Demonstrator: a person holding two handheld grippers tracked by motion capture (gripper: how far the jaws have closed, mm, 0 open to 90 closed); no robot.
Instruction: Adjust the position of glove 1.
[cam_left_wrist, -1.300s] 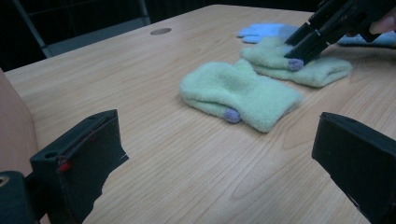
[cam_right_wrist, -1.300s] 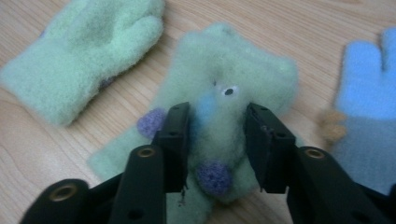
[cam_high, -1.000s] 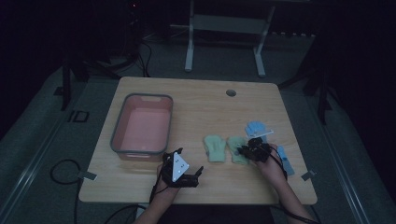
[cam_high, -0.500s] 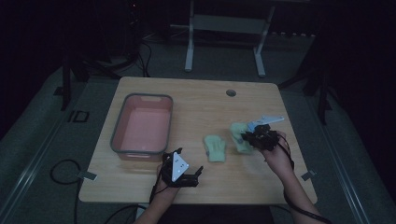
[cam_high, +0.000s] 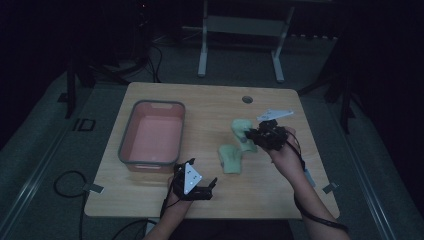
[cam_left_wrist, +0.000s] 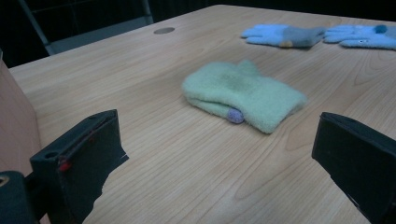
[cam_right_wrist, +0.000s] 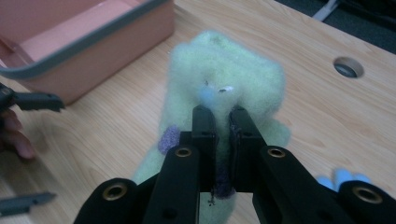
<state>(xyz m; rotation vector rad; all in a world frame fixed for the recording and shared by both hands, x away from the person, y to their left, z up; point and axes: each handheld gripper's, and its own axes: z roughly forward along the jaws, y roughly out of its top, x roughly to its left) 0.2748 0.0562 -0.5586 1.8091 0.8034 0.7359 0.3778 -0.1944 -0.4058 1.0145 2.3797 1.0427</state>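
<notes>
My right gripper (cam_high: 256, 136) is shut on a pale green glove (cam_high: 241, 129) and holds it above the table, right of centre. In the right gripper view the glove (cam_right_wrist: 224, 74) hangs over the closed jaws (cam_right_wrist: 219, 116), a purple fingertip showing. A second green glove (cam_high: 230, 159) lies flat on the wood; the left gripper view has this glove (cam_left_wrist: 243, 93) just ahead of my left gripper (cam_left_wrist: 219, 126). That left gripper (cam_high: 196, 184) rests near the front edge, open and holding nothing.
A pink bin (cam_high: 152, 135) with a grey rim stands on the left half of the table, close beside the left gripper. Two blue gloves (cam_left_wrist: 285, 35) (cam_left_wrist: 364, 36) lie at the far right. A round cable hole (cam_high: 247, 99) sits near the back edge.
My right gripper has lifted one green glove off the table and carried it away from the person and leftward. The left gripper has stayed put.
</notes>
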